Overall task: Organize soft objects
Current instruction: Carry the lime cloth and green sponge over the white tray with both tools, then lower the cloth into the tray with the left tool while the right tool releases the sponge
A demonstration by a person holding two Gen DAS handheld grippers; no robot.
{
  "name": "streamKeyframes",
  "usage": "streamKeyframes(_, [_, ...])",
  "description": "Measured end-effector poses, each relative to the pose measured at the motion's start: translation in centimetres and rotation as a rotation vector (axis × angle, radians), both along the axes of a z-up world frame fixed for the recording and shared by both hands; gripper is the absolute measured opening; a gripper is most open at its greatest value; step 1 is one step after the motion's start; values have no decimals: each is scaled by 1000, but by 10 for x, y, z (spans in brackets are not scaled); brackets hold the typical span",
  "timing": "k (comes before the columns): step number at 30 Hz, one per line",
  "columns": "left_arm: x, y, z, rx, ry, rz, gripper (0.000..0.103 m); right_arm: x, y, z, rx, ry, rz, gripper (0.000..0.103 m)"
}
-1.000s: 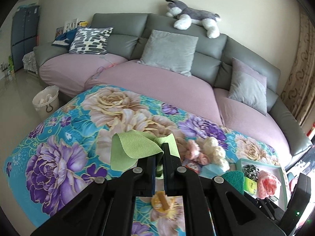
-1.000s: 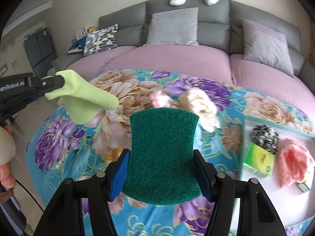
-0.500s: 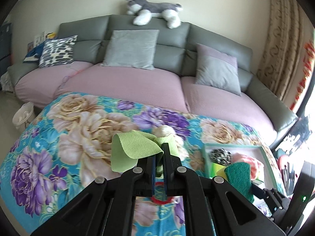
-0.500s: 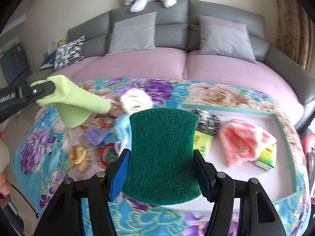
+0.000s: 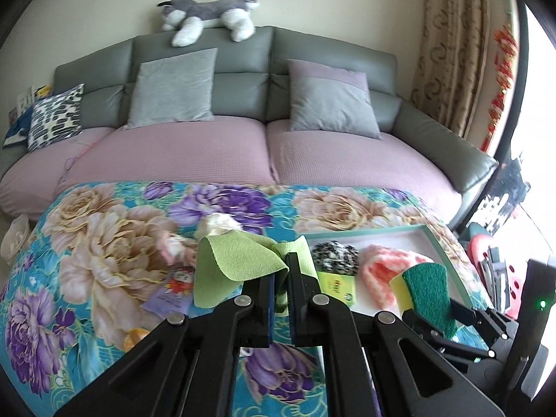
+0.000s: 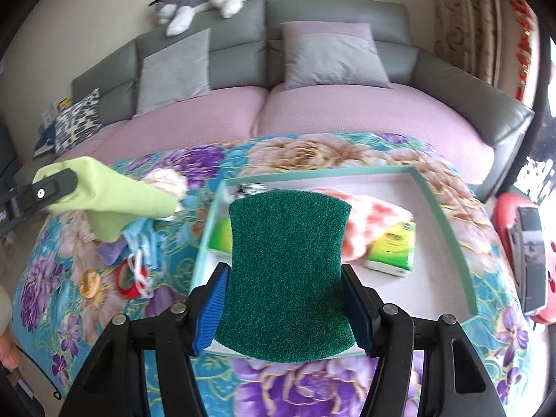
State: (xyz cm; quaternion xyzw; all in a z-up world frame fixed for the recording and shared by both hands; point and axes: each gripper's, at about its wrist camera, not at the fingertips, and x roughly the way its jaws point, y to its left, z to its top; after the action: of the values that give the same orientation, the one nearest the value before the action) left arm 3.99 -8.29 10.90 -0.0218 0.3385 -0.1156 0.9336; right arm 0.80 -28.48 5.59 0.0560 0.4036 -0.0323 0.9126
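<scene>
Right claw (image 6: 288, 299) clamps the green scouring sponge (image 6: 288, 271) by its edges, held above the near rim of the tray (image 6: 448, 226). Left claw (image 5: 280, 274) is pinched tight on the lime cloth (image 5: 232, 260), left of the tray. Only the right view shows the red ring (image 6: 125, 283) left of the tray; only the left shows the speckled pompom (image 5: 333, 255) in full, inside it. A second ago both claws were further left, the tray barely in view.

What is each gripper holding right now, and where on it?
Left gripper: the light green cloth, pinched at a bunched edge. Right gripper: the green scouring sponge, clamped across its two side edges.
</scene>
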Motion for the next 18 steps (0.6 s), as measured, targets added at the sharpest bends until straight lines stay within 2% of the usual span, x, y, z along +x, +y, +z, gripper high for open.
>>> streamKeyframes(18, [-22,-76,10,-12,-26,-248,6,-20,-79,-2,0,-4,-208,65])
